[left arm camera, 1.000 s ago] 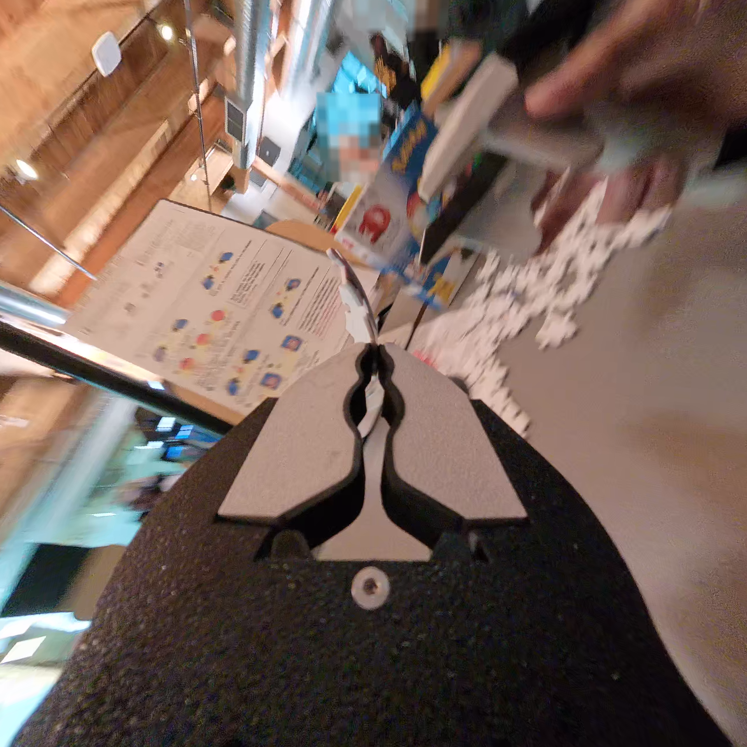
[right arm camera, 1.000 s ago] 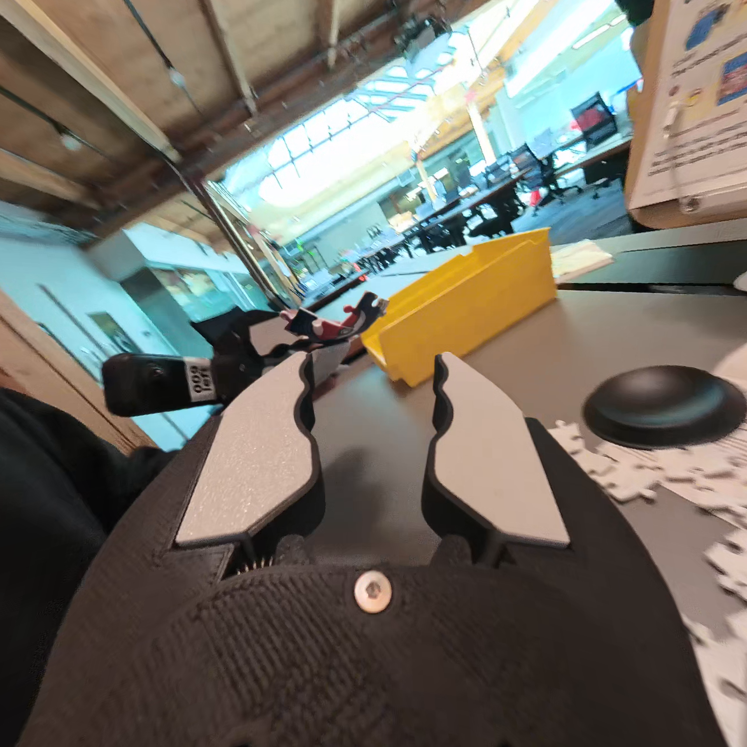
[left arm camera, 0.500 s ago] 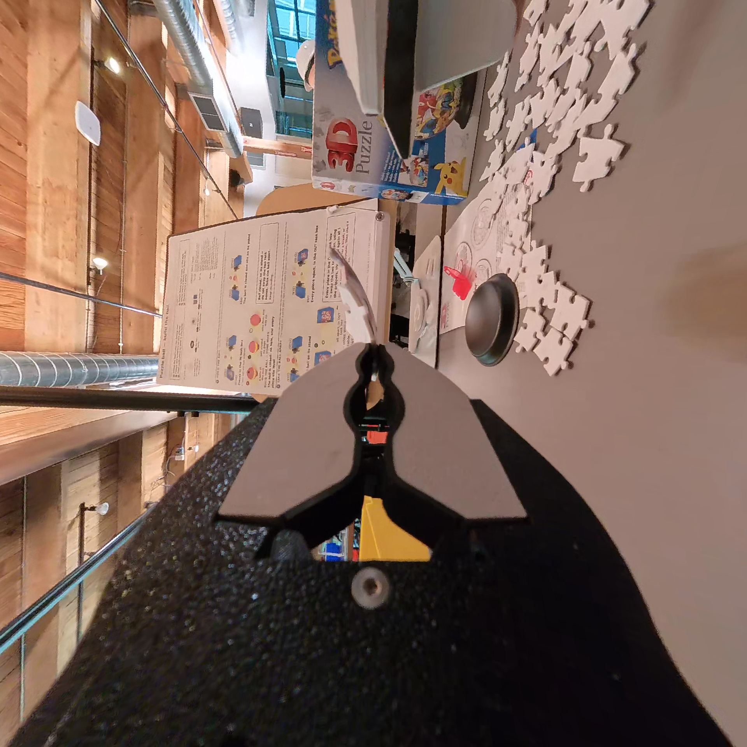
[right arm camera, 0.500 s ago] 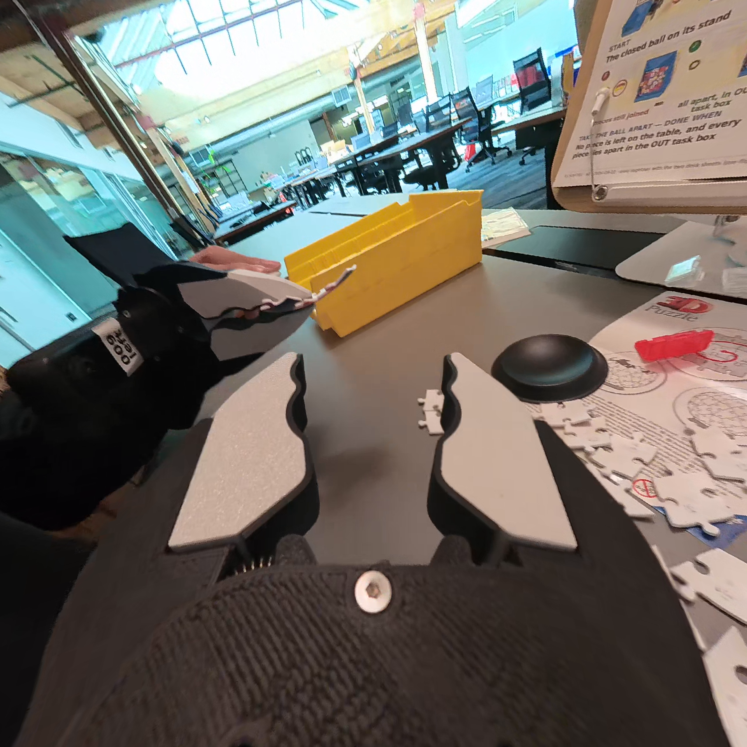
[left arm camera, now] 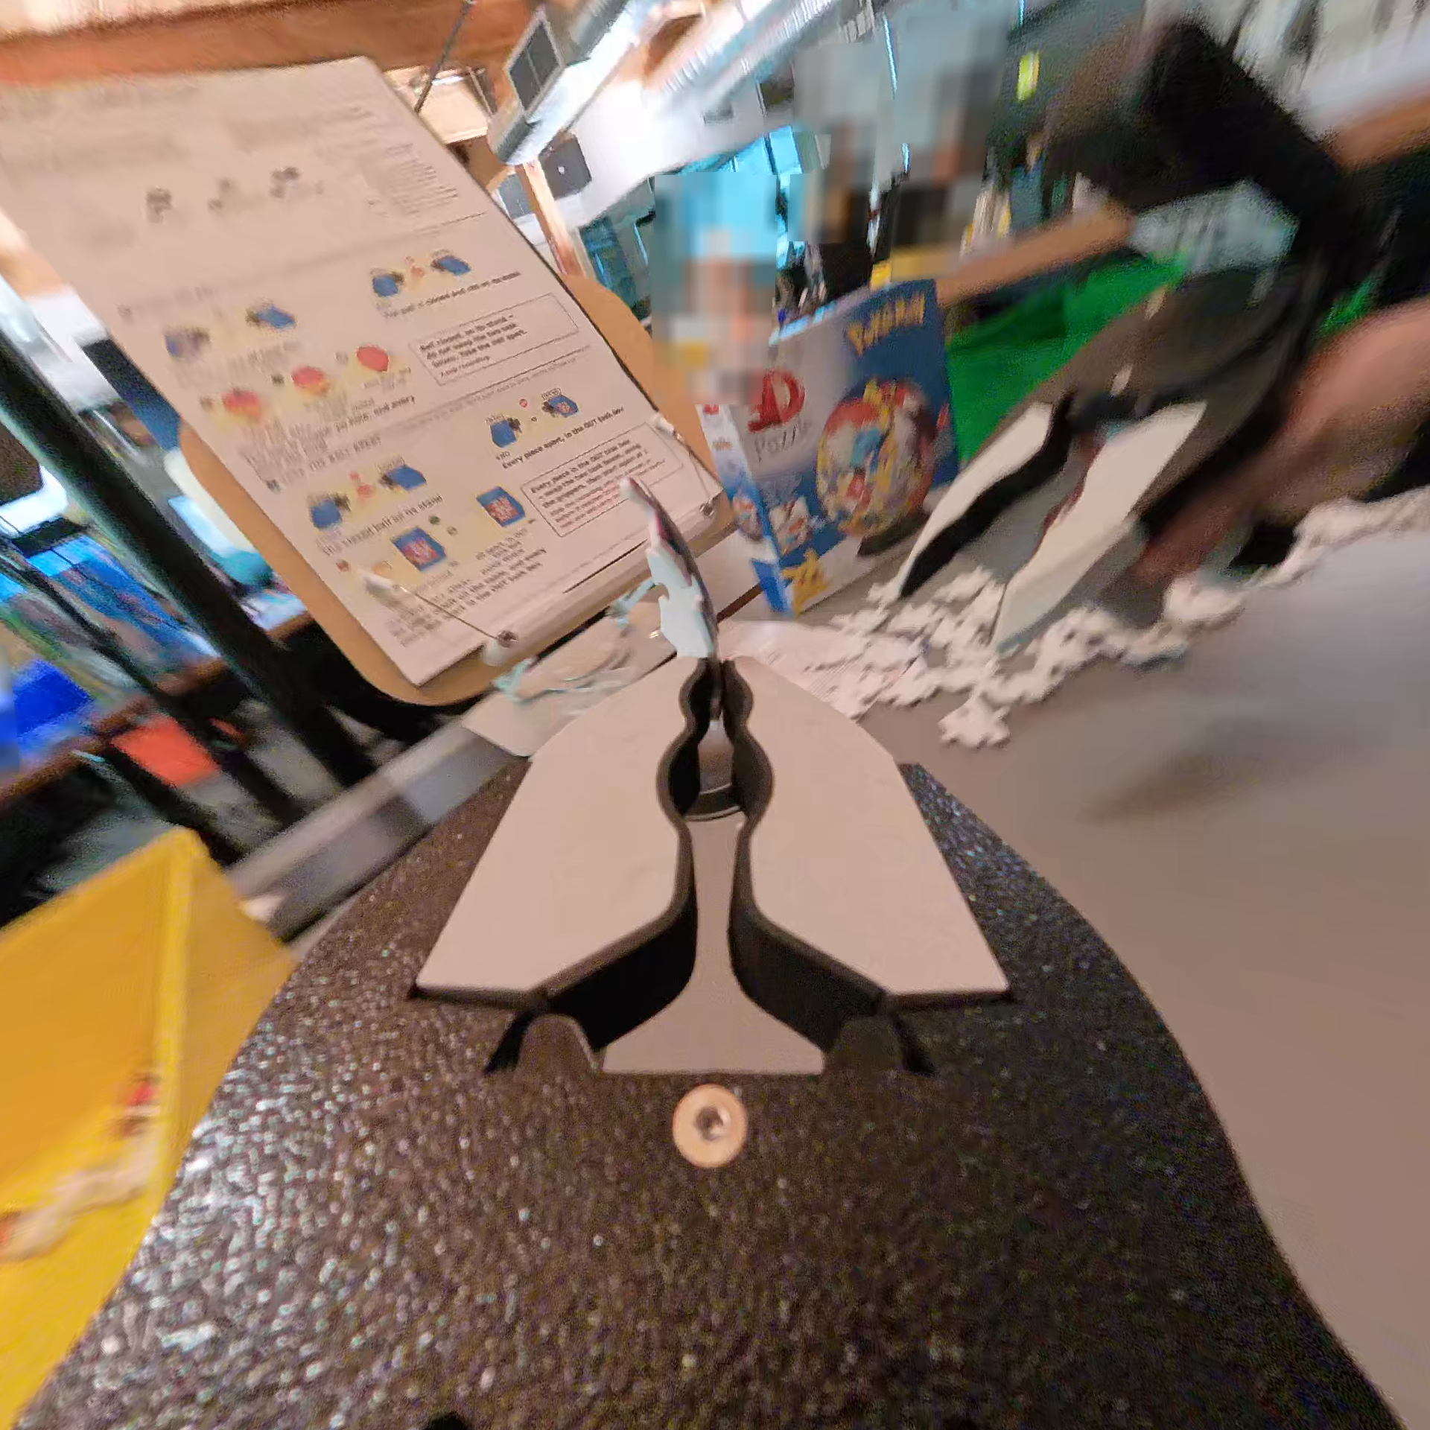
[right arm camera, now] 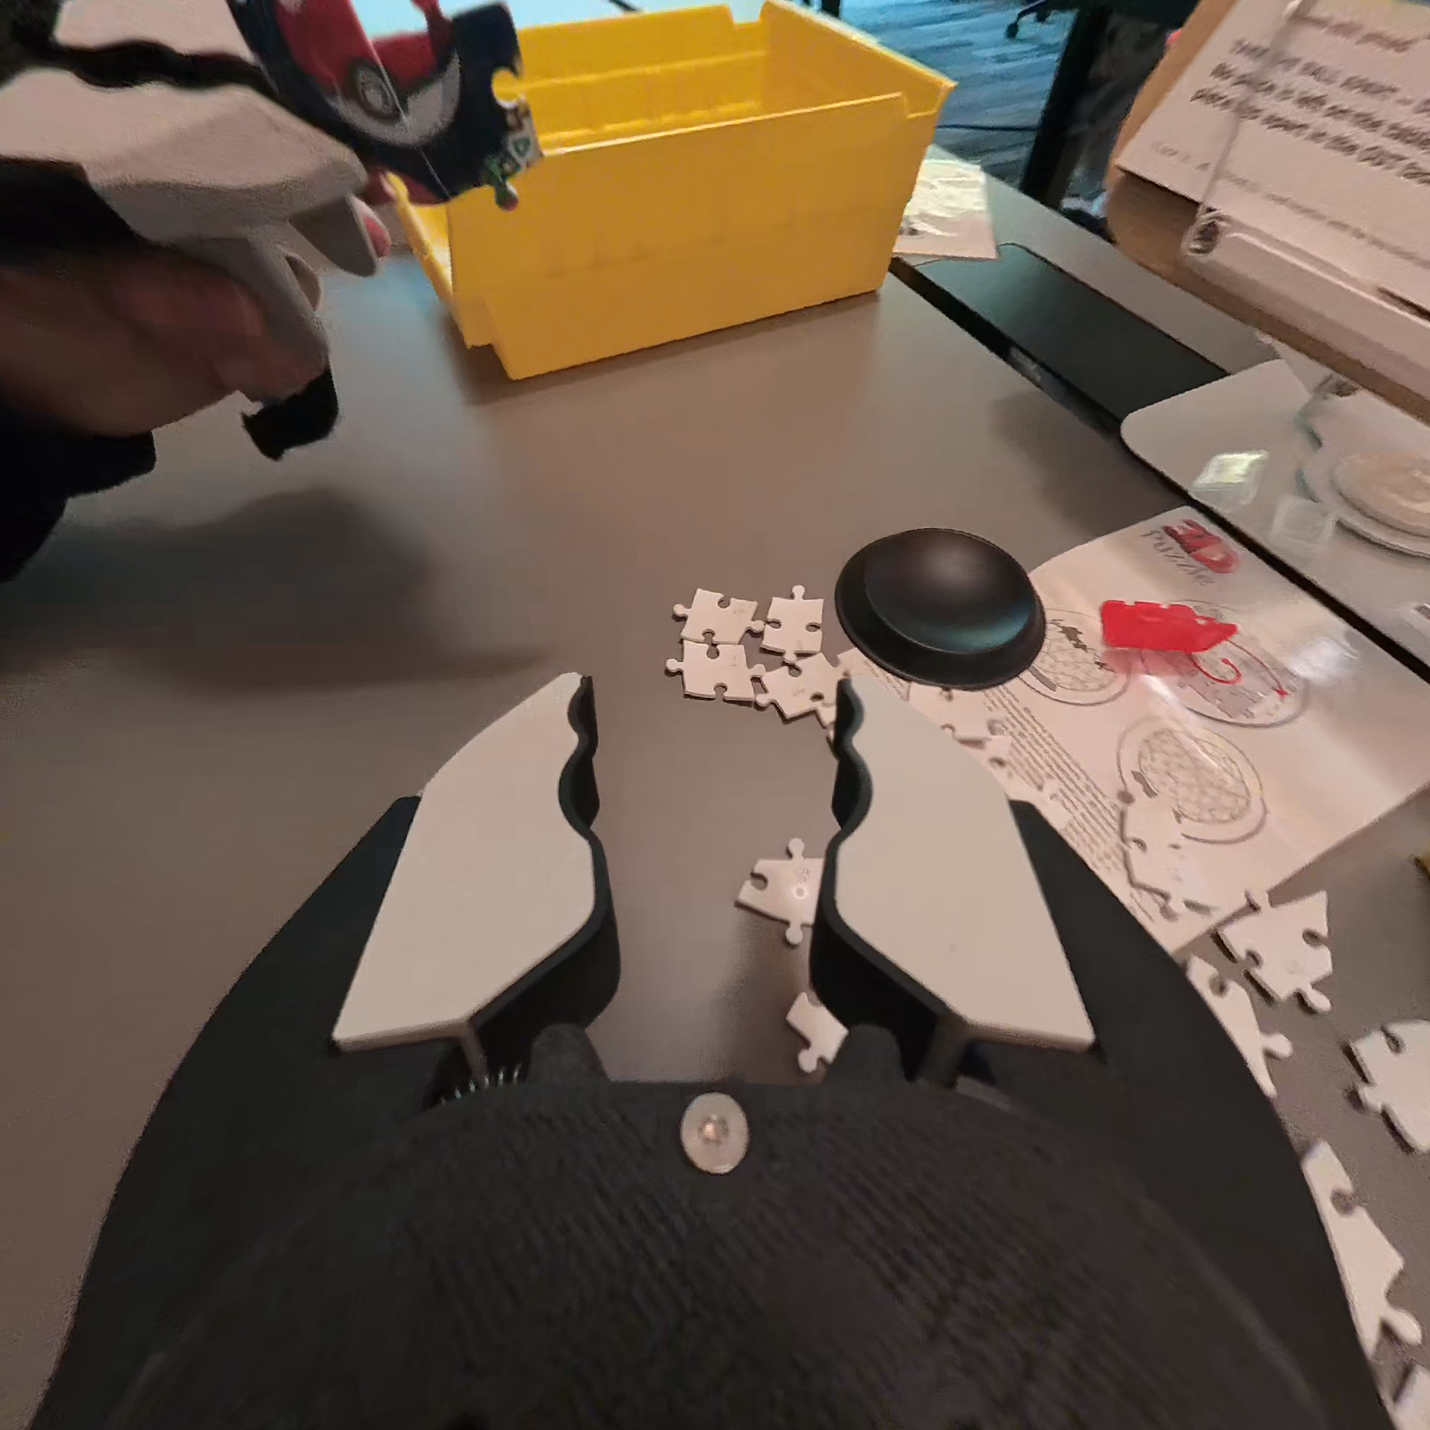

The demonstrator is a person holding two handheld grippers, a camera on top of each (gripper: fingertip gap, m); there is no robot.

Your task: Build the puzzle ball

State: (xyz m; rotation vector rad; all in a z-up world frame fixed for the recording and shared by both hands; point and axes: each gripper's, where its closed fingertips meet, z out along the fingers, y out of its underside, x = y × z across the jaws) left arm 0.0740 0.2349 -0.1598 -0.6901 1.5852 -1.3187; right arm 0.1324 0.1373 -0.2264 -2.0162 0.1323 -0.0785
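Note:
My left gripper is shut on a small cluster of joined puzzle pieces that stands edge-on above the fingertips. In the right wrist view it is at the upper left, and the cluster shows its red, white and dark printed side above the table. My right gripper is open and empty, low over the grey table, just left of several loose white pieces. One loose piece lies between its fingers. The black dome stand sits just beyond.
A yellow bin stands at the back. A printed sheet with a red part lies at the right, with more white pieces near it. A clipboard and the puzzle box stand behind. Tip to tip, the grippers are about 15 cm apart.
My right gripper has tilted down and come low over the loose pieces. My left gripper has rolled and risen with the cluster still in it.

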